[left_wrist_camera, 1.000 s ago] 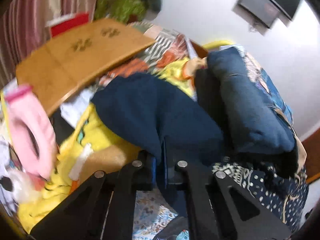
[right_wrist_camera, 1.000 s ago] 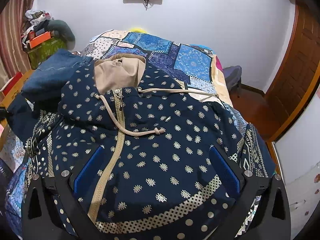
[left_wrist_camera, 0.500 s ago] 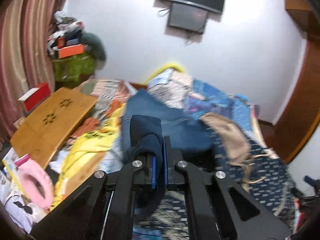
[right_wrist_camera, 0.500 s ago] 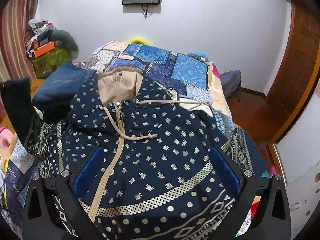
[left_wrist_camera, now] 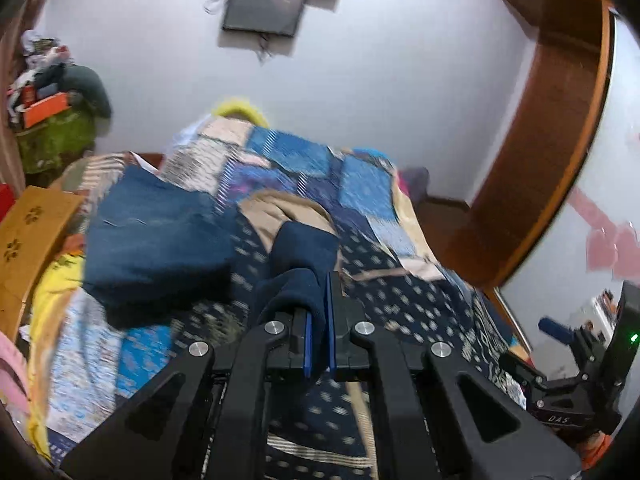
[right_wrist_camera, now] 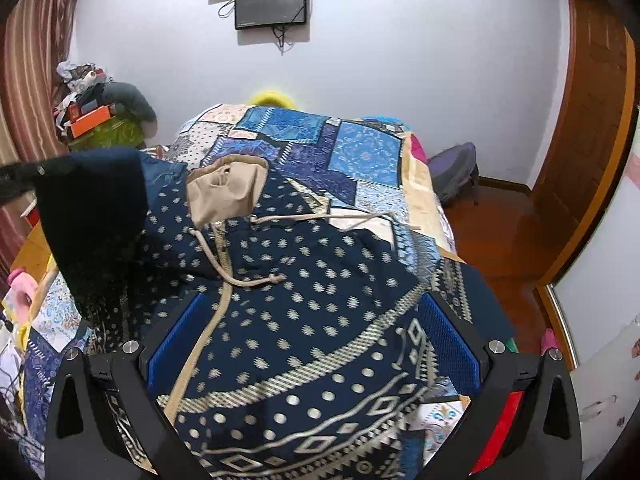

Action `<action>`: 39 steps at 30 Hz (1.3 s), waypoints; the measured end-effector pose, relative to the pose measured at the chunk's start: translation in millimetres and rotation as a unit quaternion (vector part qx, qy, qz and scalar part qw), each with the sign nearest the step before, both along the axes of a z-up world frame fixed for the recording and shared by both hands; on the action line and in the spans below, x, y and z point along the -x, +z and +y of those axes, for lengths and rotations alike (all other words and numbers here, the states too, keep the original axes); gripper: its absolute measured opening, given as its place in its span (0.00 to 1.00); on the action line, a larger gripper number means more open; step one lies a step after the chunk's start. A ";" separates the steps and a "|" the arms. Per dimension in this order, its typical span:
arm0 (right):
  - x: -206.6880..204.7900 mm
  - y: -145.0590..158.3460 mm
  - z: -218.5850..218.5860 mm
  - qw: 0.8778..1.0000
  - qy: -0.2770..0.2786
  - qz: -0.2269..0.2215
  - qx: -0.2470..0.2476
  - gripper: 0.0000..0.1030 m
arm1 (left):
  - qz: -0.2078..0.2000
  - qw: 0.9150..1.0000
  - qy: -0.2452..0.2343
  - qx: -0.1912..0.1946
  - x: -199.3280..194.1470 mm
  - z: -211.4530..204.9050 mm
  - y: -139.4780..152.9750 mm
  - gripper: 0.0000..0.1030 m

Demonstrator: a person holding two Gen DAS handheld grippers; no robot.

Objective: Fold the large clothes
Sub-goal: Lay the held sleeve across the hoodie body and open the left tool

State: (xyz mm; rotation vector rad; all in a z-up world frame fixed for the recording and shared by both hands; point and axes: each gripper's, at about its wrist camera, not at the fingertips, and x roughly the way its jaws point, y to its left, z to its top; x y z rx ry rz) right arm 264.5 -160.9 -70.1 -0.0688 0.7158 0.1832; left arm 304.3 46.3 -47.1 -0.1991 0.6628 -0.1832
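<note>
Bedside: left claw pinches navy sleeve; right claw agape.

A home bedroom: quilted bed, wall-mounted screen.

Wall screen, patchwork bedspread

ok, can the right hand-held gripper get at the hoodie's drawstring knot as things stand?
Probably yes: the right hand-held gripper is open over the hoodie, and the drawstring knot lies exposed just ahead with nothing covering it.
</note>
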 end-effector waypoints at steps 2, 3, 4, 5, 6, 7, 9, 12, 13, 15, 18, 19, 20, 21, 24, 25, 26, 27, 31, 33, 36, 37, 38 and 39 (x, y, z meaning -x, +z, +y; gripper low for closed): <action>1.4 -0.8 -7.7 1.000 -0.004 0.000 0.002 1.00 | 0.018 1.000 -0.017 0.002 -2.4 -19.8 -12.3 0.04; 2.4 -1.3 -10.8 1.000 -0.005 0.001 0.004 1.00 | 0.026 0.999 -0.023 0.002 -3.1 -27.4 -17.2 0.04; 4.1 -1.4 -13.8 1.000 -0.006 0.001 0.005 1.00 | 0.037 0.999 -0.032 0.001 -3.6 -39.0 -25.1 0.04; 4.9 -2.4 -17.4 1.000 -0.008 0.001 0.007 1.00 | 0.043 0.998 -0.038 0.001 -2.2 -42.7 -29.8 0.04; 5.9 -3.2 -20.5 1.000 -0.009 0.002 0.009 1.00 | 0.051 0.998 -0.044 0.000 -1.9 -49.9 -36.1 0.04; 7.1 -3.7 -23.3 1.000 -0.010 0.003 0.009 1.00 | 0.060 0.997 -0.051 -0.001 -2.2 -58.1 -43.2 0.04; 9.5 -5.3 -28.5 1.000 -0.011 0.006 0.011 1.00 | 0.083 0.994 -0.068 -0.004 -0.3 -72.7 -60.3 0.04; 12.7 -8.8 -33.4 1.000 -0.010 0.012 0.016 1.00 | 0.116 0.989 -0.089 -0.006 3.0 -90.2 -83.4 0.04; 13.9 -9.6 -34.3 1.000 -0.009 0.013 0.019 1.00 | 0.128 0.987 -0.098 -0.008 5.7 -97.2 -92.5 0.04; 16.9 -11.8 -34.5 1.000 -0.006 0.015 0.026 1.00 | 0.142 0.984 -0.110 -0.021 9.8 -107.3 -104.1 0.04; 20.2 -14.1 -34.3 0.999 0.000 0.018 0.029 1.00 | 0.154 0.980 -0.120 -0.039 17.0 -115.5 -117.0 0.11; 21.2 -14.4 -34.2 0.999 0.002 0.019 0.030 1.00 | 0.158 0.979 -0.124 -0.041 21.0 -116.8 -119.4 0.16; 21.9 -14.7 -33.5 0.999 0.004 0.019 0.031 1.00 | 0.159 0.978 -0.125 -0.044 23.2 -116.5 -120.5 0.19; 22.9 -14.8 -32.4 0.999 0.006 0.020 0.032 1.00 | 0.159 0.978 -0.124 -0.048 26.0 -115.7 -120.4 0.26; 24.1 -13.2 -27.3 0.999 0.015 0.018 0.033 1.00 | 0.146 0.981 -0.119 -0.047 37.6 -104.5 -110.7 0.36; 24.1 -12.7 -24.9 0.999 0.017 0.017 0.033 1.00 | 0.140 0.982 -0.115 -0.047 41.4 -99.0 -105.6 0.42; 24.0 -11.7 -22.3 0.999 0.020 0.016 0.033 1.00 | 0.135 0.984 -0.109 -0.048 41.8 -94.2 -101.7 0.45; 23.7 -10.6 -19.2 0.999 0.025 0.015 0.032 1.00 | 0.127 0.985 -0.101 -0.051 45.2 -87.4 -96.0 0.49; 21.5 -8.3 -1.5 0.998 0.046 0.014 0.032 1.00 | 0.095 0.992 -0.064 -0.060 55.2 -51.6 -72.3 0.50; 19.7 -8.7 11.6 0.997 0.062 0.015 0.034 1.00 | 0.082 0.994 -0.040 -0.064 59.3 -29.3 -61.7 0.52; 18.1 -11.7 35.1 0.995 0.089 0.016 0.046 1.00 | 0.062 0.995 -0.001 -0.081 62.1 3.0 -49.6 0.55; 17.7 -13.0 42.3 0.994 0.098 0.016 0.050 1.00 | 0.054 0.994 0.019 -0.095 65.0 15.9 -45.8 0.55; 16.8 -14.6 48.2 0.993 0.106 0.017 0.050 1.00 | 0.049 0.993 0.031 -0.104 66.4 22.6 -44.6 0.55; 14.7 -17.8 59.7 0.991 0.121 0.022 0.055 1.00 | 0.045 0.991 0.045 -0.113 68.7 33.1 -42.7 0.55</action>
